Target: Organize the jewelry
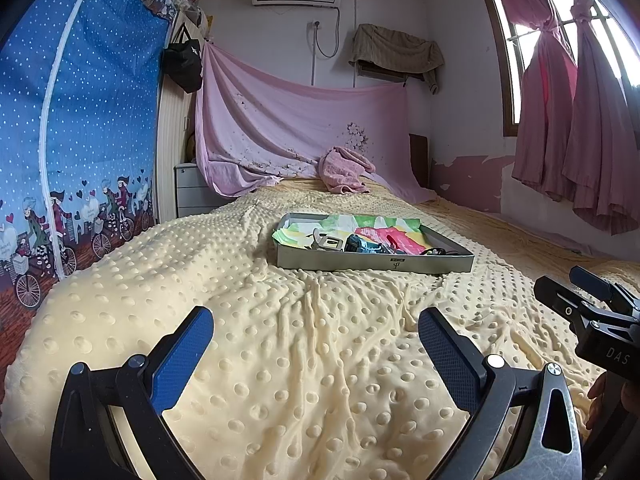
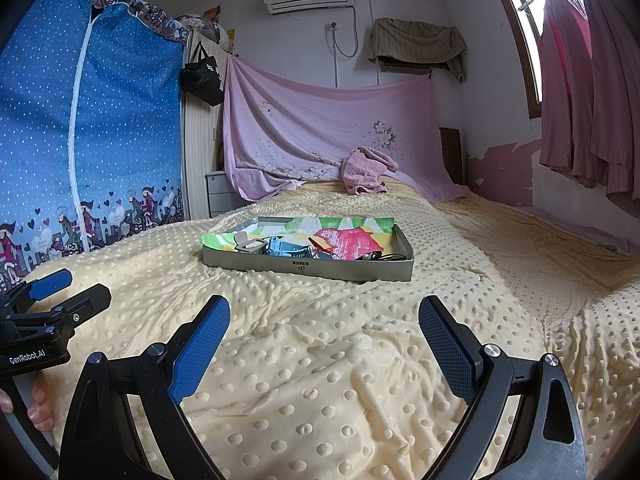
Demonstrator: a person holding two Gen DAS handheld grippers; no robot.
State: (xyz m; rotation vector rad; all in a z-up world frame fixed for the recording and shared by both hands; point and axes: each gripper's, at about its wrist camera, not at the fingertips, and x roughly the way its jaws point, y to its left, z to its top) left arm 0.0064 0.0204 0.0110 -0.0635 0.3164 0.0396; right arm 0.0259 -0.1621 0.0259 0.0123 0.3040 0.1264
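- Right now I hold my left tool [image 1: 316, 344] with its blue pads spread wide and nothing between them, above the yellow dotted blanket [image 1: 280, 360] on the bed.
- My right tool [image 2: 324, 340] is likewise wide open and empty over the same blanket, on the near side of the tray.
- Ahead of both tools, well apart from them, the grey tray [image 2: 308, 268] sits flat on the blanket, lined with a bright patterned cloth [image 2: 352, 236].
- Inside the tray, along its near wall, lie the jewelry pieces: a pale watch [image 2: 252, 246] at the left end, a blue band [image 2: 288, 249] beside it, small dark items toward the right corner.
- Beyond the tray, a crumpled pink towel [image 1: 344, 170] lies at the head of the bed.
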